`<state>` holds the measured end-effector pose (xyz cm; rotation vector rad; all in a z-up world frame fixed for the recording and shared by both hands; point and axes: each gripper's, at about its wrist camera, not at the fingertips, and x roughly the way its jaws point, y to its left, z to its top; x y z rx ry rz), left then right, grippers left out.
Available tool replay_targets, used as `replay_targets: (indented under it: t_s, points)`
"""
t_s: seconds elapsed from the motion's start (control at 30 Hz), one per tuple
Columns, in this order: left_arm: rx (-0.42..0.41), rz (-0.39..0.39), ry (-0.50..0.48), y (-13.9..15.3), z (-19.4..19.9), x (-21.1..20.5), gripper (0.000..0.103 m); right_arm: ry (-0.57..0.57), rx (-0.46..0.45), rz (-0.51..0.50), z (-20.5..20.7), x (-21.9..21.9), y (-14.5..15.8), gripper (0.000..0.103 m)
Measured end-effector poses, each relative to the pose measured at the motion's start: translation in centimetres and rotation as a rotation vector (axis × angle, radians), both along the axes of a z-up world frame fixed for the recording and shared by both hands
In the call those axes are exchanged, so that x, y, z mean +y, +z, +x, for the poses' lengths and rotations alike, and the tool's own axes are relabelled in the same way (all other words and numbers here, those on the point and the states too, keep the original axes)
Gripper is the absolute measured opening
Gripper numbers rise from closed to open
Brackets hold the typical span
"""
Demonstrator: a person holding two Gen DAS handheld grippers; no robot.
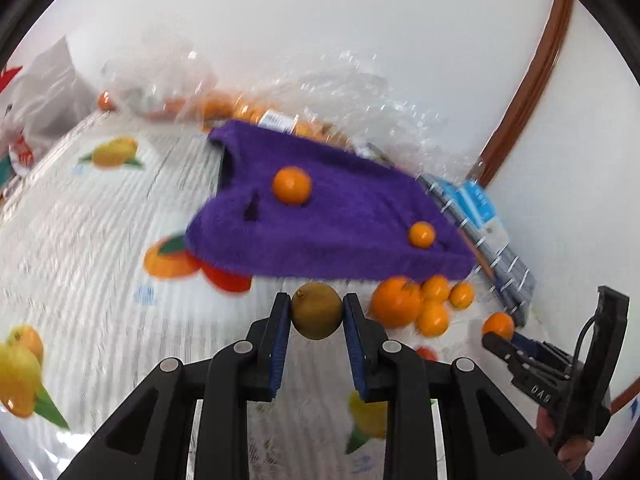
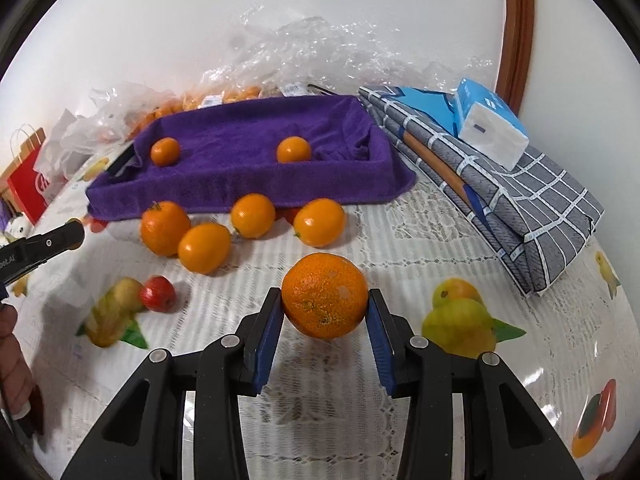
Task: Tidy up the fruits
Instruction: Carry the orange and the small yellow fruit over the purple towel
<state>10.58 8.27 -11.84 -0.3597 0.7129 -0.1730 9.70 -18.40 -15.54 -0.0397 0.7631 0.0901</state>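
My left gripper is shut on a brown-green kiwi and holds it above the table, in front of the purple towel-lined tray. My right gripper is shut on a large orange, in front of the same tray. Two small oranges lie in the tray. Several loose oranges and a small red fruit lie on the table in front of it. The right gripper shows at the right edge of the left wrist view, holding its orange.
A folded grey checked cloth with a blue tissue pack lies right of the tray. Clear plastic bags of oranges sit behind it against the white wall. A red paper bag stands far left. The tablecloth has printed fruit pictures.
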Motion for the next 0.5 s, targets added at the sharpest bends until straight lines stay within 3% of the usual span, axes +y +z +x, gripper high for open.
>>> replay_targets:
  t_s: [0.27, 0.5]
  points:
    - [-0.118, 0.152, 0.102, 4.5, 3.8, 0.3, 0.025, 0.032, -0.105, 0.020, 2.5, 2.1, 3.9, 0.042]
    - [-0.179, 0.163, 0.116, 5.4, 7.4, 0.0, 0.025, 0.041, -0.161, 0.028, 6.8, 3.5, 5.7, 0.042]
